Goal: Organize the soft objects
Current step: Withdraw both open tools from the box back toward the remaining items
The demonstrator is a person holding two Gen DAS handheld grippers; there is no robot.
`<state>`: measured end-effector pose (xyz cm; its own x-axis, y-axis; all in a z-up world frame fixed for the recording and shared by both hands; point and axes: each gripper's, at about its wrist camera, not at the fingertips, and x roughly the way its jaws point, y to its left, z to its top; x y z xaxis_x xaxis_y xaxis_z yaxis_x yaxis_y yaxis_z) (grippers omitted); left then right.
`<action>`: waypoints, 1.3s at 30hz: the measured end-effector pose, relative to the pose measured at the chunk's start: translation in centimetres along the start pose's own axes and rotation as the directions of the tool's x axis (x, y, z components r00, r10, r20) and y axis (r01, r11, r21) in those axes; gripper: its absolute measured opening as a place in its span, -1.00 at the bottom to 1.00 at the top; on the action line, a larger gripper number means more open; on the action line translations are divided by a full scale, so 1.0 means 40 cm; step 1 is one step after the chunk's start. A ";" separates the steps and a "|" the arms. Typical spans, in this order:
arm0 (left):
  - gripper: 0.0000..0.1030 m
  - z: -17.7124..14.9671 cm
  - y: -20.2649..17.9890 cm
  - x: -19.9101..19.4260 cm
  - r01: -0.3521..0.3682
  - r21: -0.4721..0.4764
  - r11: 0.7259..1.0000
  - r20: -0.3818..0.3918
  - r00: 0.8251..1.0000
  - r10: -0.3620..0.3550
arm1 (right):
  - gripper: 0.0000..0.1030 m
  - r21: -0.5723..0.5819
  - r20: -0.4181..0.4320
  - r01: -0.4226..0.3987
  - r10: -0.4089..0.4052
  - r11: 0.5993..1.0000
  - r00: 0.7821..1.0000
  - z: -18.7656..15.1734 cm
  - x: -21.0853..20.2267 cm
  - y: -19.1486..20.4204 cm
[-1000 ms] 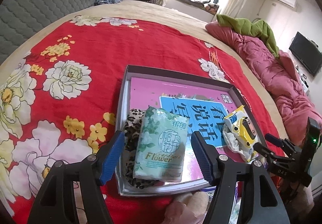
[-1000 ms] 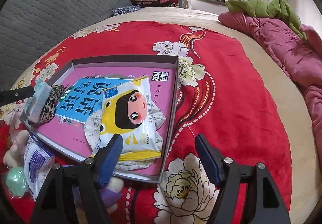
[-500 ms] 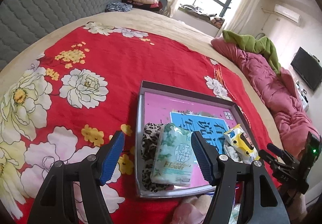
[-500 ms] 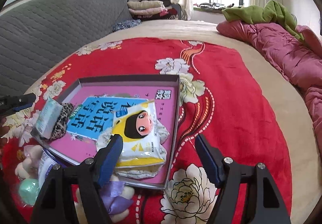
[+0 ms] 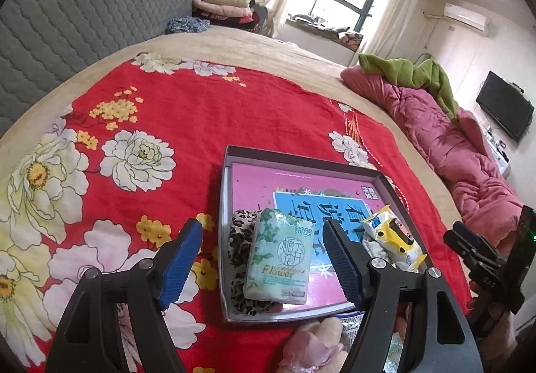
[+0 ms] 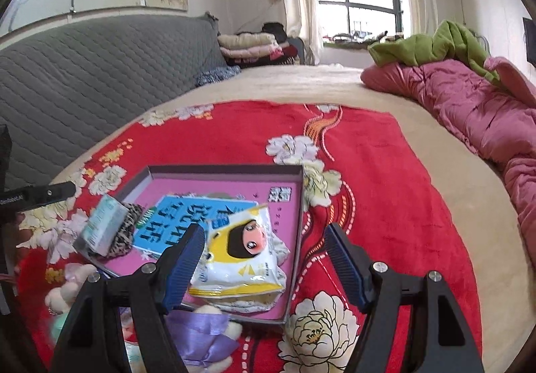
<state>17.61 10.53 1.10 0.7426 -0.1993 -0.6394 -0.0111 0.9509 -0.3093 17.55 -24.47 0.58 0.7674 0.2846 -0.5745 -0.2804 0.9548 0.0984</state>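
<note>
A grey tray [image 5: 301, 160] on the red floral blanket holds a pink and blue book. A green tissue pack [image 5: 279, 259] lies on a leopard-print cloth [image 5: 238, 239] at the tray's near left. A yellow wipes pack [image 5: 392, 239] lies at its right. My left gripper [image 5: 262, 225] hovers above the tissue pack, jaws opening, pads touching nothing. My right gripper [image 6: 264, 231] stands open above the yellow wipes pack [image 6: 241, 255], apart from it. In the right wrist view the tissue pack [image 6: 104, 229] sits at the tray's left corner.
Plush toys lie before the tray: a pink one [image 5: 311, 343], a purple one [image 6: 201, 332] and a cream one [image 6: 67, 286]. A grey headboard [image 5: 83, 11] bounds the bed on the left. A pink quilt [image 5: 452, 138] with a green cloth [image 5: 418, 71] lies along the right.
Both grippers have risen and drawn back from the tray, which now looks smaller and farther. The left jaws stand slightly wider. The packs lie where they were.
</note>
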 end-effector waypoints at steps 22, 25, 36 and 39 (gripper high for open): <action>0.52 -0.065 -0.029 -0.128 -0.046 0.037 0.998 0.075 0.996 0.043 | 0.43 -0.044 0.055 -0.019 0.022 0.999 0.998 -0.016 -0.100 0.066; 0.52 -0.074 -0.033 -0.145 -0.046 0.031 0.998 0.082 0.996 0.043 | 0.43 -0.042 0.062 -0.019 0.022 0.999 0.998 -0.016 -0.116 0.070; 0.52 -0.105 -0.059 -0.201 -0.045 0.057 0.997 0.090 0.995 0.040 | 0.43 -0.033 0.068 -0.017 0.020 0.999 0.998 -0.028 -0.169 0.075; 0.52 -0.117 -0.061 -0.220 -0.044 0.051 0.998 0.089 0.995 0.039 | 0.43 -0.025 0.069 -0.021 0.023 0.999 0.997 -0.032 -0.181 0.076</action>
<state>7.98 8.86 4.19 0.7980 -0.1402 -0.5861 -0.0095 0.9695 -0.2448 10.40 -23.73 3.98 0.7986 0.3116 -0.5149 -0.3109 0.9461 0.0903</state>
